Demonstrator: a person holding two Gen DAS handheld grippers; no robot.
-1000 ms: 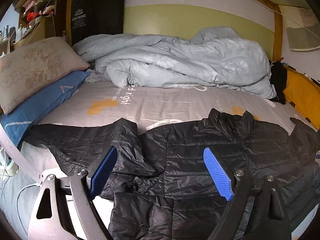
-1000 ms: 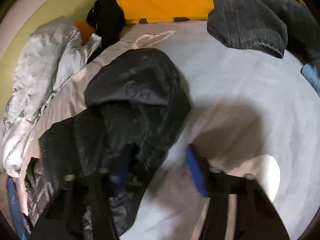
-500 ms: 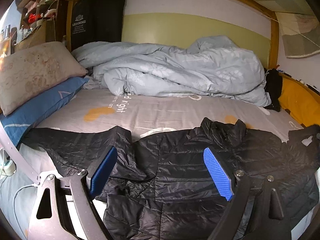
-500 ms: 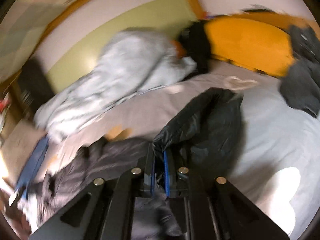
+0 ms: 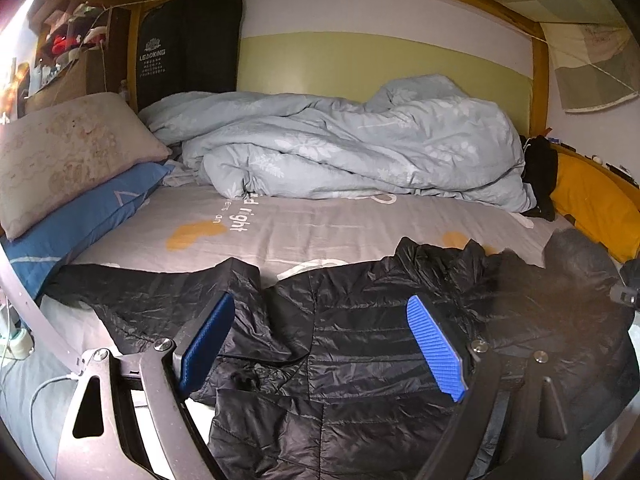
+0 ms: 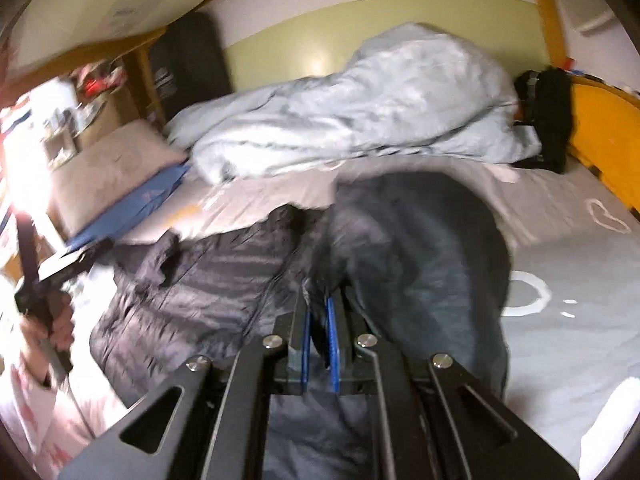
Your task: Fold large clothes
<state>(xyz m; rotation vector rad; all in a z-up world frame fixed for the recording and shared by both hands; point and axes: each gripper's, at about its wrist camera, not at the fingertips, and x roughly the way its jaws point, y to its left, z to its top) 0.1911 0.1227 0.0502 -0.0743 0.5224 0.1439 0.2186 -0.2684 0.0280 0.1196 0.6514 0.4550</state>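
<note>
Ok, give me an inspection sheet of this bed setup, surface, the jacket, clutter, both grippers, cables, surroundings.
Surface: grey printed bed sheet, mostly bare in the middle.
Job's things: black puffer jacket spread along the near edge, one sleeve lifted and blurred.
Clutter: crumpled light-blue duvet at the wall; two pillows stacked left; yellow cushion and dark garment at right.
Grippers: left gripper open above the jacket, holding nothing; right gripper shut on the sleeve.
Cables: white cable at the bed's left edge.
Surroundings: wooden bed frame, green wall, cluttered shelf at left.
</note>
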